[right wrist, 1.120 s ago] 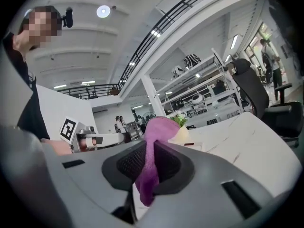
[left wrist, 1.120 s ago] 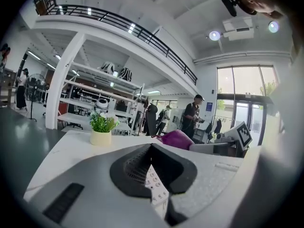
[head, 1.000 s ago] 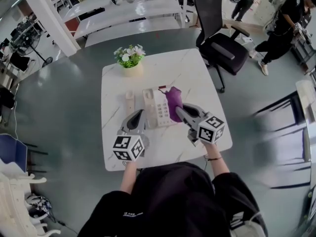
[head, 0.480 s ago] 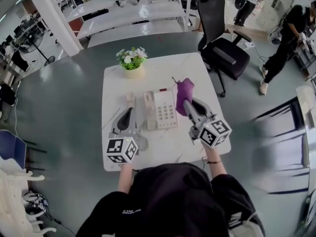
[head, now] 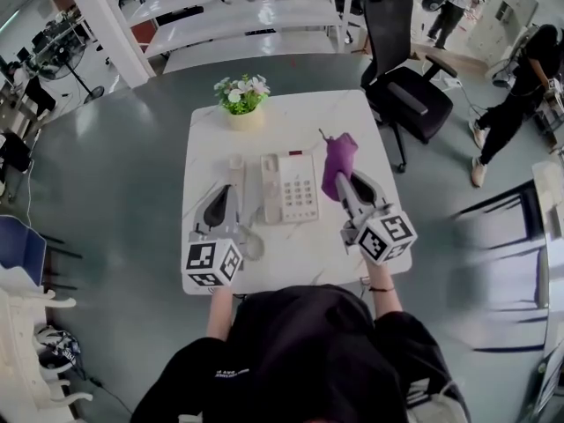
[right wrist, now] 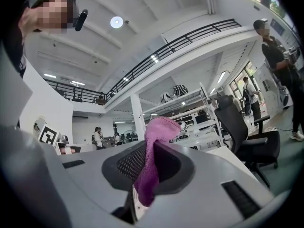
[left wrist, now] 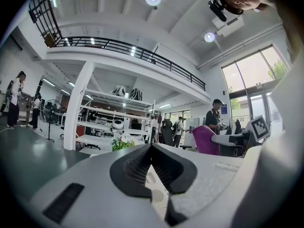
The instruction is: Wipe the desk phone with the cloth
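On the tabletop [head: 204, 144], the desk phone [head: 291, 188] lies between the two grippers.
The right gripper [head: 345, 183] fingers pinch the purple cloth [head: 339, 155], just right of the phone (its long side points away from the person). The left gripper [head: 221, 199] fingers are closed on nothing. Whether the cloth touches the phone is hard to see.

Left gripper [head: 224, 194] jaws together, empty, right gripper [head: 342, 181] jaws pinching cloth [head: 339, 152], both forearms extended forward
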### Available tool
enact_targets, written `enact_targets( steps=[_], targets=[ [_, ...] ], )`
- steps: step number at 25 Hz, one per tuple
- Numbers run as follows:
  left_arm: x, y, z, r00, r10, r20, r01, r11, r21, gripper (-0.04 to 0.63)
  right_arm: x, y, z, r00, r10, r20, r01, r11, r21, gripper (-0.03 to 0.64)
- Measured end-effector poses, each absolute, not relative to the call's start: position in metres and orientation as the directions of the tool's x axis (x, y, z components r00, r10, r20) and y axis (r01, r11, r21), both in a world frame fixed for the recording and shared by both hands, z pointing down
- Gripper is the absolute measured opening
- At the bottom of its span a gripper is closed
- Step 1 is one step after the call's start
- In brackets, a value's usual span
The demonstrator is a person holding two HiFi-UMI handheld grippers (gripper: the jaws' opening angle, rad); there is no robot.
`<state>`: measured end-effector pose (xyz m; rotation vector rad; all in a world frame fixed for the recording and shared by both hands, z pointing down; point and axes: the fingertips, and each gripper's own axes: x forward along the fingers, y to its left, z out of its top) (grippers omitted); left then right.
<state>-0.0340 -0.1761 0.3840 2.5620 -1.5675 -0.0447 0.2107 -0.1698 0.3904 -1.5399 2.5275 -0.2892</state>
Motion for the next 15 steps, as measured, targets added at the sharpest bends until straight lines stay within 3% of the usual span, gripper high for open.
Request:
enact_targets(
  steps=[15],
  targets=[
    [-0.035, -0.179, 0.381, 0.446, -0.894, 0.049, -0.892, -0.439, 0.103, -0.002, 0.222, -0.171, 0.391, -0.418, -0.908, -0.025, -0.888, 0.414, -0.201, 0.032]
  ],
)
